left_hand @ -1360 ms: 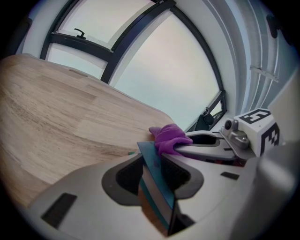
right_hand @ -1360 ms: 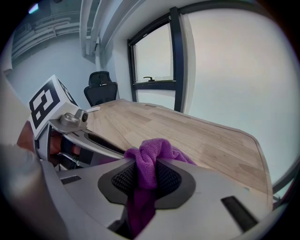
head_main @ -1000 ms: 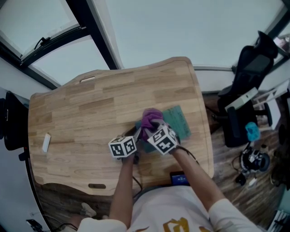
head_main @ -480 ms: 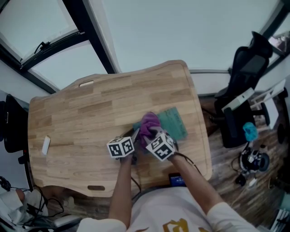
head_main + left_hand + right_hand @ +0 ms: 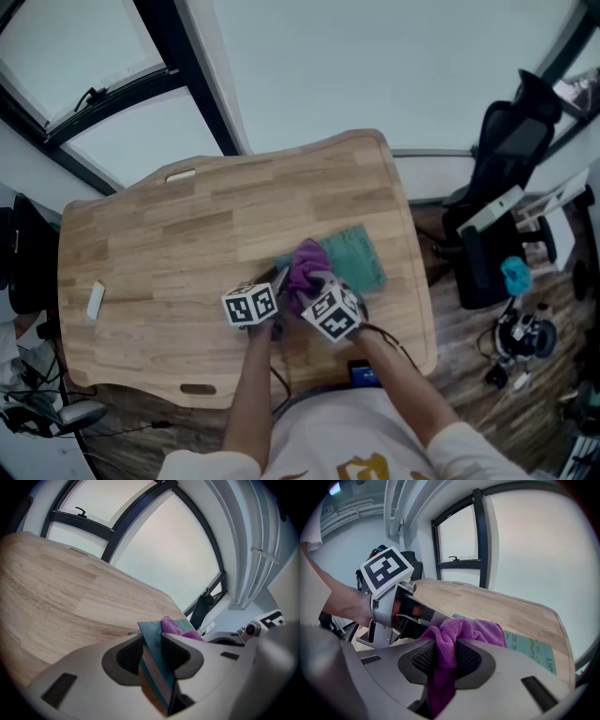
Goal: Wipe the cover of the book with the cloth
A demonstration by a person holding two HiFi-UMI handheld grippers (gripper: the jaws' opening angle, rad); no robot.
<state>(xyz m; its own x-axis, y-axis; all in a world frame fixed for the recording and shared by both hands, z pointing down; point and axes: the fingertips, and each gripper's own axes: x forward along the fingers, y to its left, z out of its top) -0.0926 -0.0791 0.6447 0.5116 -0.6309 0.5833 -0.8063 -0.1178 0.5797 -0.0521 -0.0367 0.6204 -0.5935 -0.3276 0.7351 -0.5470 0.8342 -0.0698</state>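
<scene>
Left gripper view is showing the left gripper (image 5: 151, 645) biting onto the teal book (image 5: 156, 670). Its two dark pads (image 5: 129, 657) are pressing on opposite faces of the book's edge, which is running straight up the gap between them. Just past that grip, the purple cloth (image 5: 172, 625) is peeking over the book's far side.

Right gripper view is showing the right gripper (image 5: 446, 656) pinching the cloth. A fold of it is being squeezed between the textured pads, and the rest is bunching out ahead of the jaws onto the book's cover. The teal cover is stretching away to the right of the cloth, lying flat on the wooden table (image 5: 187, 230).

Head view is showing the two grippers sitting close side by side near the table's front edge. The left one is holding the book's left end. The right one is sitting just beside it, with the cloth wad resting on the left part of the cover, and the book's right half is lying uncovered.

A small white object (image 5: 95, 299) is lying well apart near the table's left edge. A black office chair (image 5: 502, 159) is standing off the table's right side.
</scene>
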